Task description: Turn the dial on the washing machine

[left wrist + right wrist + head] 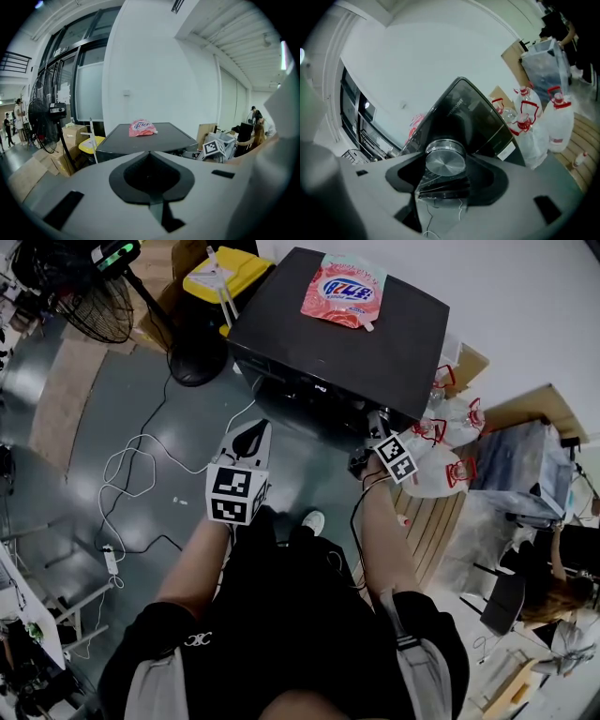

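- The dial (445, 161) is a round knob with a brushed silver face and a bright rim. It stands out from the dark front panel of the washing machine (323, 343), just under the top edge.
- Its axis runs straight out of that panel, and in the right gripper view the flat face looks right back at the camera.
- The right gripper (378, 420) is up at the machine's front. Its dark jaws are closed in on the knob, one on either side of the rim.
- The left gripper (251, 439) hangs back, well apart from the machine. Its jaws are pressed together along one seam with nothing in them.
- A pink pouch (344, 289) lies flat on the black lid.
- Clear bottles with red caps (555, 119) stand just beside the machine.
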A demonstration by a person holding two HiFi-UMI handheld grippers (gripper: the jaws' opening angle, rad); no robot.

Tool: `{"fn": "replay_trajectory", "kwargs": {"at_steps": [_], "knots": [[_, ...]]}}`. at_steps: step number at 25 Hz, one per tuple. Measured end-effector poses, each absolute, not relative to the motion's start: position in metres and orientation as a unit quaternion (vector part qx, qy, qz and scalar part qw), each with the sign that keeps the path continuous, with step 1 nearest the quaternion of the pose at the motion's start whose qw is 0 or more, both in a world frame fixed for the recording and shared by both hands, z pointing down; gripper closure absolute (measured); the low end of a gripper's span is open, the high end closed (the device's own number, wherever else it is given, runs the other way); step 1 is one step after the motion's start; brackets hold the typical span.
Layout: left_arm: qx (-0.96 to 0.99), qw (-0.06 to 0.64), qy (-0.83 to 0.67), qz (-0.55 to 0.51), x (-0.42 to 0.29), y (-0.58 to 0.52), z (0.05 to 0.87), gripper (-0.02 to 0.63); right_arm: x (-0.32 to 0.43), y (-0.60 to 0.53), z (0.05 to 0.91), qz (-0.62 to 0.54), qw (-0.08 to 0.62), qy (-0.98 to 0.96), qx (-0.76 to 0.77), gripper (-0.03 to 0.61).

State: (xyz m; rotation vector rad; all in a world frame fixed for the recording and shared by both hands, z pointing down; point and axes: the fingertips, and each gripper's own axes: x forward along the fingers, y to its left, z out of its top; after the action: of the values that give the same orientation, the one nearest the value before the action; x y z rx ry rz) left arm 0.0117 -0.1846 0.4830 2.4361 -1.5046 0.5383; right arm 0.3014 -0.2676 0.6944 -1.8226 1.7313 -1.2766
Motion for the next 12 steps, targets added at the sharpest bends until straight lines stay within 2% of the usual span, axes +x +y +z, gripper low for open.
{"fn": "replay_trajectory", "kwargs": {"at_steps": [7, 12], "knots": [[0.83, 0.115, -0.514, 0.185, 0.012, -0.1839, 0.4855, 0.618, 0.3024, -0.2691, 0.6973, -0.469, 0.198, 0.595, -0.622, 0.307], [0.826, 0.114, -0.519, 0.187, 0.0064, -0.1814, 0.4841, 0.618, 0.3038, -0.2677, 0.698, -0.508, 0.287, 0.564, -0.584, 0.307]]}}
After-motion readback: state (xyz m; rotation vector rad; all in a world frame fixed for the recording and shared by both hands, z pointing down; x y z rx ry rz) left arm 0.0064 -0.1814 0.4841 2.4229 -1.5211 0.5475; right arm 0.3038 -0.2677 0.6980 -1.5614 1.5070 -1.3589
